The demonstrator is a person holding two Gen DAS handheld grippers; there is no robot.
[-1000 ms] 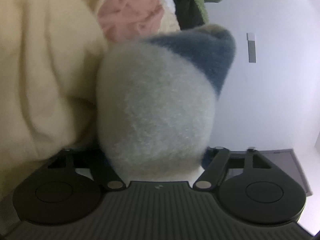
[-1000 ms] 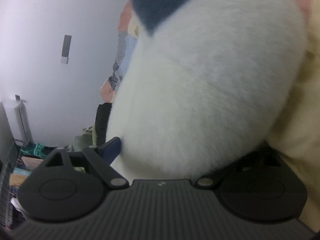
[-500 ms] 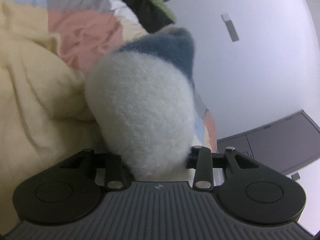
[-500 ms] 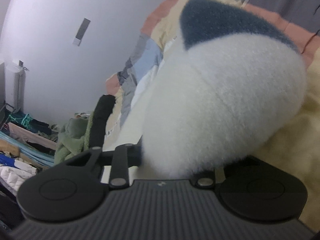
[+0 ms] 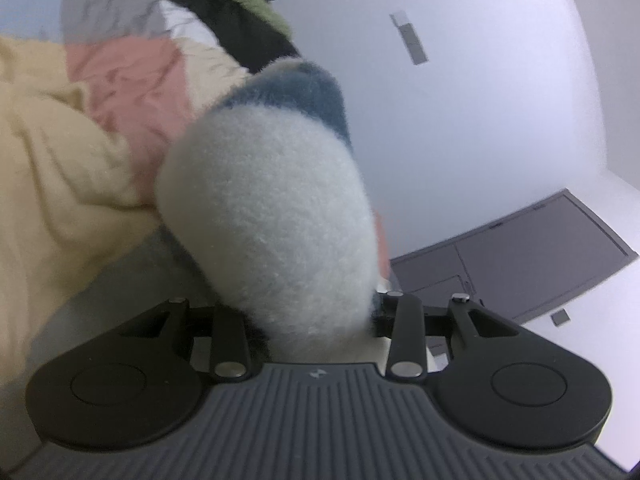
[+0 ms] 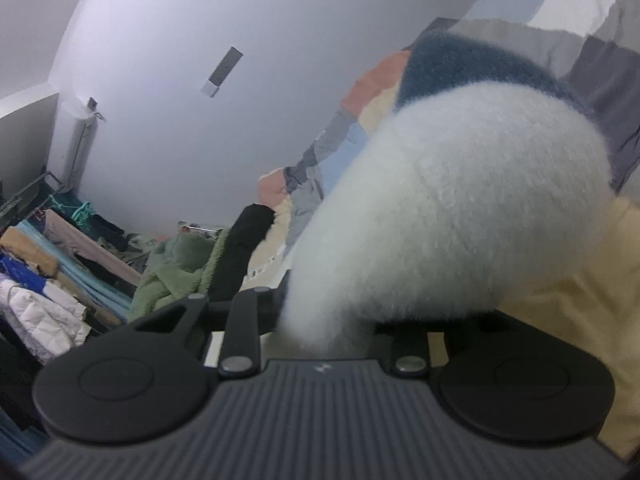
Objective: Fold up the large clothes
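Both grippers are clamping onto the same fluffy white fleece [image 5: 272, 220] right now, one on each side of it. The left gripper [image 5: 316, 320] is pinching a thick bunch of it, and its jaws have just been closing down with the fabric stuffed between them; same story for the right gripper [image 6: 324, 320], whose jaws have just been closing too and are now squeezing a fat wad of white pile. The dark blue patch [image 6: 460, 68] of the fleece is sitting at the far end of each bunch, so my guess is they're each holding a corner or edge so the thing can be lifted and spread out for a fold. The fleece is hanging off the jaws just above a pale yellow blanket [image 5: 48, 184] and a patchwork quilt [image 6: 540, 0] on the bed. Room-wise, the bare wall [image 6: 160, 60] side is looking wide open, but the green fleece [image 6: 176, 268] and a black garment [image 6: 240, 248] are lying near the bed's far edge, and a clothes rack [image 6: 52, 248] is crowding the right gripper's outer side, so swinging the fabric wide that way could snag.
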